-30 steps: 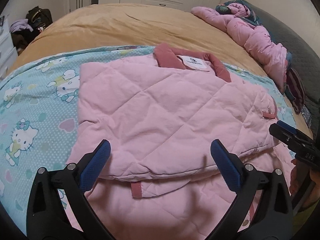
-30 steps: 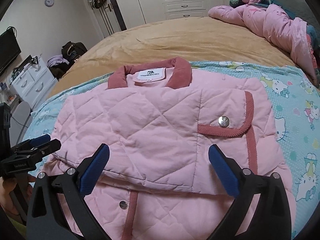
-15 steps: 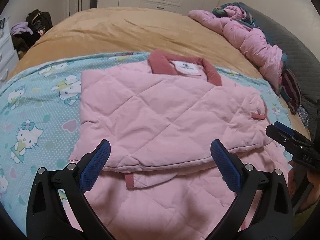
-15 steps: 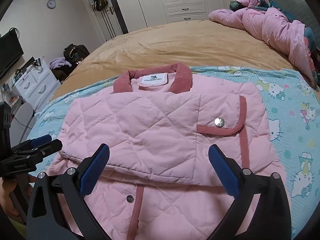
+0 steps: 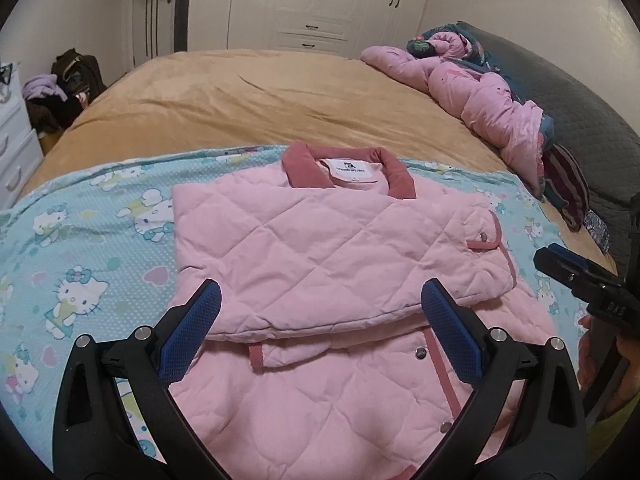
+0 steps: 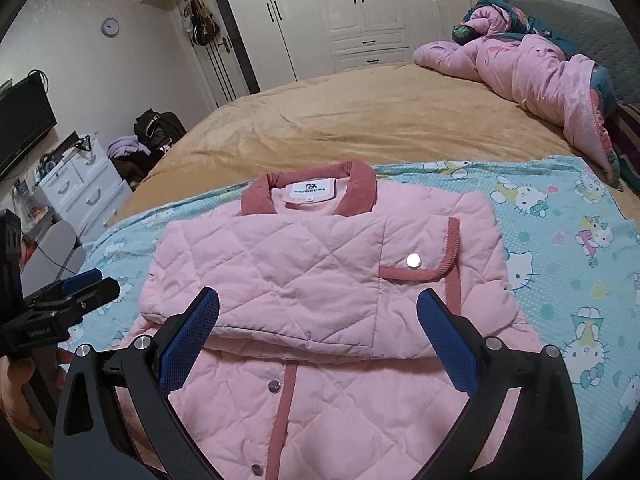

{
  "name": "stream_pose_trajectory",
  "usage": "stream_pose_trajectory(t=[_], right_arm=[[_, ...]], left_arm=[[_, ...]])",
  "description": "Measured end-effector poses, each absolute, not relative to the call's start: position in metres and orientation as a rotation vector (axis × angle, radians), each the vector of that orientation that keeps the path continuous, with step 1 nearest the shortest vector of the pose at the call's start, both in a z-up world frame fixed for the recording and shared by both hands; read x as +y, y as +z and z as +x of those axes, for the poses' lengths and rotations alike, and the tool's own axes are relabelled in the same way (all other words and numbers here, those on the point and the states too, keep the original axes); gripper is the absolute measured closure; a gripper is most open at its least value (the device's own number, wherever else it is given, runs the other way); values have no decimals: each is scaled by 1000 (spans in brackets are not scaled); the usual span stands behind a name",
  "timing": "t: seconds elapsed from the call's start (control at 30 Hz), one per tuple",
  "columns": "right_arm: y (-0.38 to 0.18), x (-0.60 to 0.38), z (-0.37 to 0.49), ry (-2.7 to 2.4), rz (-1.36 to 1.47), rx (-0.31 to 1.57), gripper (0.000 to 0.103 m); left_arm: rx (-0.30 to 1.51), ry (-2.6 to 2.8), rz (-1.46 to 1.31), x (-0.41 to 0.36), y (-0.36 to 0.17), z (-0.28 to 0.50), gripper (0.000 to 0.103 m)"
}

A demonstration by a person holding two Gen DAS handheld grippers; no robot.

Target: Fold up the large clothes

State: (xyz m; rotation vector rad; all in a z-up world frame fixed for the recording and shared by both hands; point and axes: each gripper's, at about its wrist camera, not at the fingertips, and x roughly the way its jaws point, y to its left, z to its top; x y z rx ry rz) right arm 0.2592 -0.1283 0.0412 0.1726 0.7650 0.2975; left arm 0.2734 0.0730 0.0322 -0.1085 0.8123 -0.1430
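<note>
A pink quilted jacket (image 5: 320,256) with a dark pink collar lies flat on a light blue Hello Kitty sheet (image 5: 88,248), its sleeves folded across the chest. It also shows in the right wrist view (image 6: 304,276). My left gripper (image 5: 318,328) is open and empty, held above the jacket's lower half. My right gripper (image 6: 316,332) is open and empty, also above the lower half. Each gripper shows at the edge of the other's view: the right one (image 5: 580,280) and the left one (image 6: 76,292).
The sheet lies on a bed with a tan blanket (image 5: 272,100). A bunched pink quilt (image 5: 480,100) lies at the far right by the grey headboard (image 5: 580,92). White wardrobes (image 6: 360,12) stand behind; a white drawer unit (image 6: 76,188) and bags stand at the left.
Both grippers have drawn back and risen away from the jacket, so more of its lower half and the room shows. Both stay open; the jacket has not moved.
</note>
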Motion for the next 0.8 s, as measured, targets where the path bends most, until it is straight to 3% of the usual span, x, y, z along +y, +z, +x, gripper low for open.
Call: stream_pose_trajectory(t=[0.8], right_arm=[[98,-156,174,352,174,656,4]], left_arm=[[739,-135,-146,52,77,184,9]])
